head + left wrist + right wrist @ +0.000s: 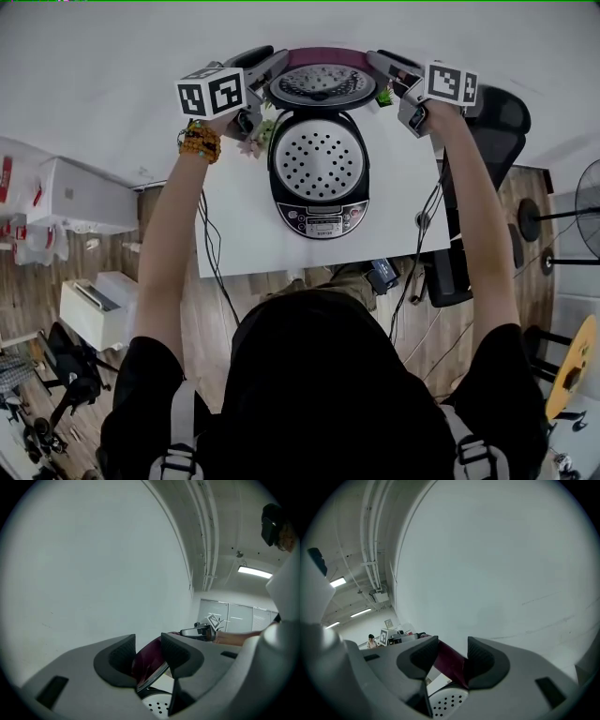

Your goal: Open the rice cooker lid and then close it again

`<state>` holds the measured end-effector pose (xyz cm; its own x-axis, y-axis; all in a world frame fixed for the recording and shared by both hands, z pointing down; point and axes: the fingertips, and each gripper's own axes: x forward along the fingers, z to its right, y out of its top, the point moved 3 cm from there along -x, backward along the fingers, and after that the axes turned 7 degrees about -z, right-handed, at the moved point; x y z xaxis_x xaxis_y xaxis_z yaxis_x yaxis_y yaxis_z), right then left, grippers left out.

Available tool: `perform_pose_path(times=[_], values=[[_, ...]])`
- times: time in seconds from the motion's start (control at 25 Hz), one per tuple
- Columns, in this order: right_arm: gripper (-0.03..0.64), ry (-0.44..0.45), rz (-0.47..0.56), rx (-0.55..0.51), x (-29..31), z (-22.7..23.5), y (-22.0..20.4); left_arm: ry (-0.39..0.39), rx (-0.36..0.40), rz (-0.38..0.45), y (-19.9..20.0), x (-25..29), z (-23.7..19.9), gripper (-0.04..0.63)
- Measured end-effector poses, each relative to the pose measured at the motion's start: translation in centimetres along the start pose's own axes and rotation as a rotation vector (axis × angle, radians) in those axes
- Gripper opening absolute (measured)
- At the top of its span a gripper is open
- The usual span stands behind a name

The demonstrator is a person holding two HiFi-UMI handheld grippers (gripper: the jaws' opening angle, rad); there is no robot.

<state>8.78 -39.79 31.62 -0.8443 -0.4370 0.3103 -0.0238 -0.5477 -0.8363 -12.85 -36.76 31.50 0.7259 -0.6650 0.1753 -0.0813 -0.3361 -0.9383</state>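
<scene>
The rice cooker (319,202) sits on the white table (234,225) with its control panel toward you. Its lid (322,84) is already raised, standing on the hinge at the far side, so the opening half of the task looks done. The perforated steamer tray (319,159) lies exposed in the body, on your side of the lid.

Your left gripper (147,644) is at the lid's left edge and your right gripper (452,648) at its right edge. Each has the maroon rim between its jaws. Both pairs of jaws stand apart around that rim and neither looks clamped, so treat the lid as released and resting on its own hinge.

The lid's wide axis runs left to right, from one gripper to the other, and neither hand is nearer than the other. The body lies below the lid and toward you, so closing would likely mean swinging the rim toward you and down over the tray.
</scene>
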Motion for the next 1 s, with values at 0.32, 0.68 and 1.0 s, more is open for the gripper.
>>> perform_pose_path(times=[0.32,0.68,1.0], values=[[0.193,0.003,0.009,-0.001,-0.6,-0.6,-0.9,0.01,0.008,0.008,-0.6,-0.7,0.8,0.161],[0.199,0.008,0.007,0.003,-1.2,-1.4,-2.1,0.019,0.012,0.0,-1.7,-1.5,1.8,0.169],[0.209,0.014,0.007,0.007,-1.9,-2.2,-3.3,0.017,0.019,-0.015,-2.7,-2.2,2.9,0.173]])
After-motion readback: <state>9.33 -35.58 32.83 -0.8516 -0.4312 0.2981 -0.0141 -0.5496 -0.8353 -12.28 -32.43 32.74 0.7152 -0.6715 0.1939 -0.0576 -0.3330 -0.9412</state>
